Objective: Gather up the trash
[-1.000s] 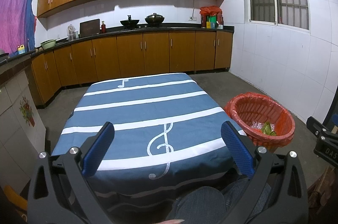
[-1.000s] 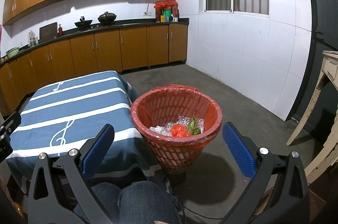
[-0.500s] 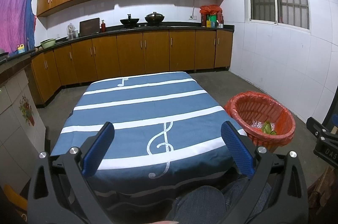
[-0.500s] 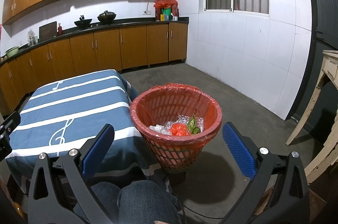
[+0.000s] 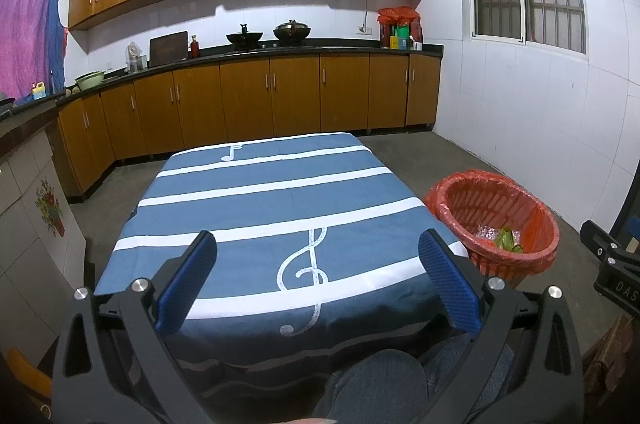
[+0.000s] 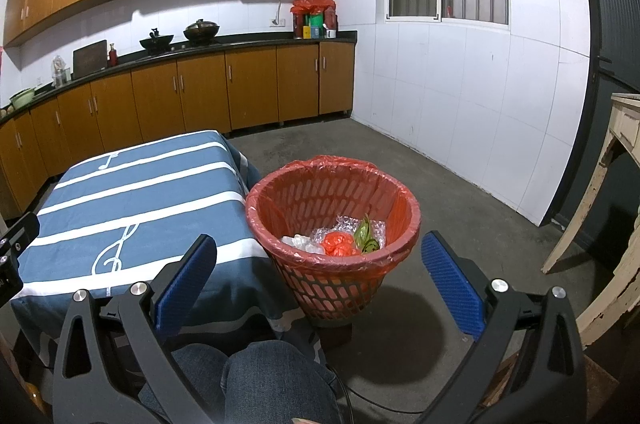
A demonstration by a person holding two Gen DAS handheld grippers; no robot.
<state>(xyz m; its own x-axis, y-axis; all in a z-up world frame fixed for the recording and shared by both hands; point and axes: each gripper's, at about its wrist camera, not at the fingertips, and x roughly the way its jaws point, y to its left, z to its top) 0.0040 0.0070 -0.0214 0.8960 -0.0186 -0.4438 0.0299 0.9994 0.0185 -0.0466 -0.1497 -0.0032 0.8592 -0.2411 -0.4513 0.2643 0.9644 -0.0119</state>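
Observation:
A red mesh trash basket [image 6: 296,200] with a red liner stands on the floor beside the table; it also shows in the left wrist view [image 5: 460,196]. Inside lie crumpled clear plastic [image 6: 304,243], a red wad [image 6: 338,244] and a green scrap [image 6: 365,234]. My left gripper [image 5: 316,280] is open and empty over the near edge of the blue striped tablecloth [image 5: 260,200]. My right gripper [image 6: 320,282] is open and empty, held just in front of the basket, above my knee.
Wooden kitchen cabinets [image 5: 280,96] line the far wall and left side. A worn cream table [image 6: 616,184] stands at the right. A white tiled wall [image 6: 460,96] with a barred window is beyond the basket. Grey concrete floor [image 6: 460,192] lies around it.
Both views have barely shifted; the left view tilted slightly. Both grippers stay open and empty.

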